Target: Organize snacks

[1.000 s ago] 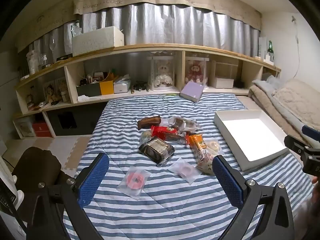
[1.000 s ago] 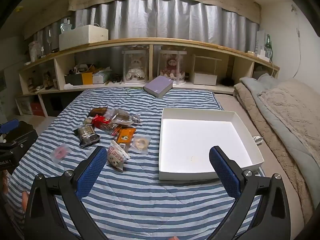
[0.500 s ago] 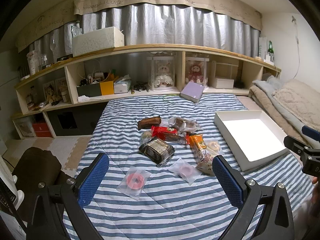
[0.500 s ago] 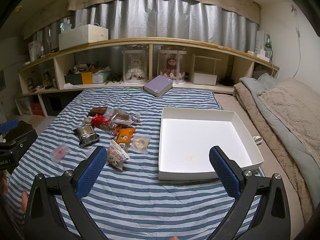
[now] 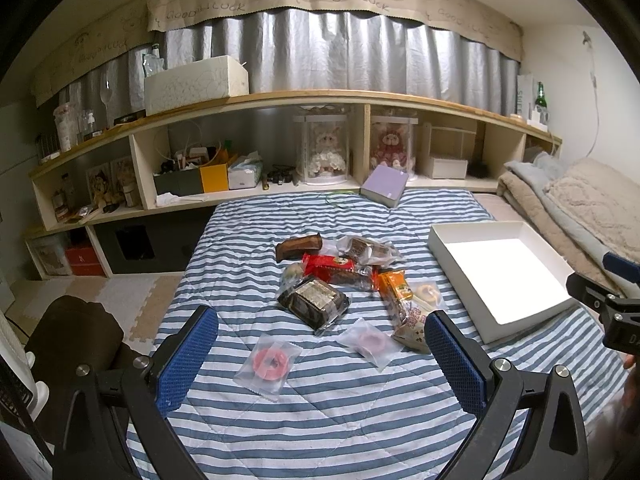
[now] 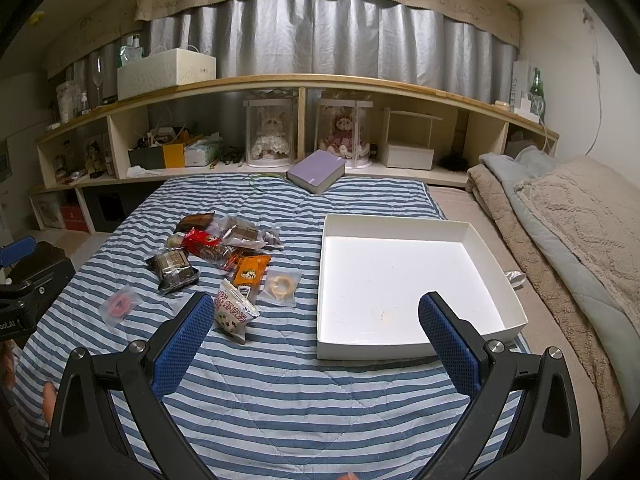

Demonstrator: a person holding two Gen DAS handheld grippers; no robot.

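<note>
Since both claws are spread empty, left gripper (image 5: 320, 356) sits nearest the pink donut packet (image 5: 271, 361), dead ahead.

On the striped quilt (image 6: 280, 392) lie about ten wrapped snacks: three ring-shaped sweets, two pink (image 5: 271, 360) (image 5: 370, 340) and one tan (image 6: 280, 285), the rest bars and packets heaped at the far left. One white tray (image 6: 400, 350) sits right of them. On the far shelf stand two cased dolls (image 6: 270, 133) (image 6: 342, 131).
</note>
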